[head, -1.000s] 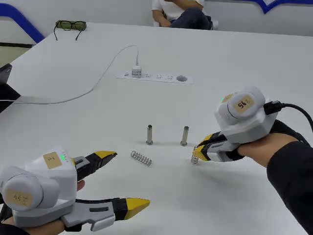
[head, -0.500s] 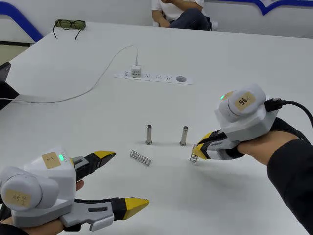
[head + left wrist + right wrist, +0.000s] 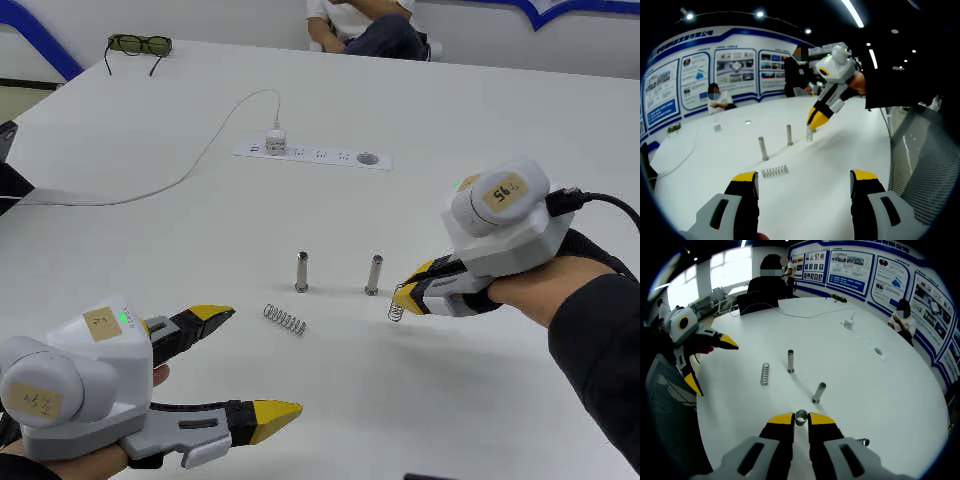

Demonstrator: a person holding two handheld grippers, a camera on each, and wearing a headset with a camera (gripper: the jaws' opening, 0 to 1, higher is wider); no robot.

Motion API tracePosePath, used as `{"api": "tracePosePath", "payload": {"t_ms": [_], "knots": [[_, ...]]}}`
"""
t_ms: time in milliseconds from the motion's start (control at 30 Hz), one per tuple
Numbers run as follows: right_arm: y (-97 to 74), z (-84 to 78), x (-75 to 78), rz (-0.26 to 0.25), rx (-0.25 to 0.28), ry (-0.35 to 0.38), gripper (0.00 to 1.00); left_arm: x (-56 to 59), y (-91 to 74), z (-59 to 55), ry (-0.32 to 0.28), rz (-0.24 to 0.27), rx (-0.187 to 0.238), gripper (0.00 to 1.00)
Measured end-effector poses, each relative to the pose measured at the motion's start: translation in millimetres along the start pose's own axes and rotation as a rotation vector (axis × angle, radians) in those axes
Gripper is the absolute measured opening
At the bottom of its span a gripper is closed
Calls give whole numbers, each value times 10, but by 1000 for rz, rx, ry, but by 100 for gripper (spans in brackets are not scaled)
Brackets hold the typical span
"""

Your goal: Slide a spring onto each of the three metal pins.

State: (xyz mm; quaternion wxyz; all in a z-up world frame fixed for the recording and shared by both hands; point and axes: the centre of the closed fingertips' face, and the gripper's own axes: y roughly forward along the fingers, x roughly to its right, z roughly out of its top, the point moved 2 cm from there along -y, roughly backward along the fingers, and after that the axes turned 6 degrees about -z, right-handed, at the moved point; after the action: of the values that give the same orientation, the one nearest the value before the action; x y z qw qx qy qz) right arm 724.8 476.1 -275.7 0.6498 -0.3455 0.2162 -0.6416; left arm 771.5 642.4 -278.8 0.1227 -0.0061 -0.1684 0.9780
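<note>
Two metal pins stood upright near the middle of the white table (image 3: 450, 100), well in from every edge: one pin (image 3: 302, 271) to the left and a right-hand pin (image 3: 373, 274) nearer the right gripper (image 3: 403, 299). That gripper's jaws were pinched narrow on a small spring (image 3: 396, 312), which hung from the tips roughly upright, its lower end close to the surface. The held spring sat just beside the right-hand pin, on the side toward the person and a little to the right, level with the pin's foot rather than its top. Judging from that, the spring would have to rise above the pin's head and shift toward the far edge and slightly left until its bore lined up with the pin's vertical axis.

One loose spring (image 3: 285, 320) lay on its side in front of the left pin, its long axis running roughly left to right. The left gripper (image 3: 252, 360), with jaws spread wide and holding nothing, hovered toward the near edge and was the closer of the two to that loose spring.
</note>
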Motion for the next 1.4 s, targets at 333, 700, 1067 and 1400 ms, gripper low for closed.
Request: {"api": "tracePosePath", "payload": {"t_ms": [333,700,1067,1400], "knots": [[-39,36,-2,-6,6,-4,12,-4,-2,-9,1,0,-3,76],[-79,83,41,-12,17,-3,12,-11,-3,-11,1,4,-6,76],[-103,152,79,-14,27,-12,12,-11,-18,-13,-2,10,-6,76],[-123,218,96,-16,33,-22,12,-2,-28,-17,-5,12,-5,76]]}}
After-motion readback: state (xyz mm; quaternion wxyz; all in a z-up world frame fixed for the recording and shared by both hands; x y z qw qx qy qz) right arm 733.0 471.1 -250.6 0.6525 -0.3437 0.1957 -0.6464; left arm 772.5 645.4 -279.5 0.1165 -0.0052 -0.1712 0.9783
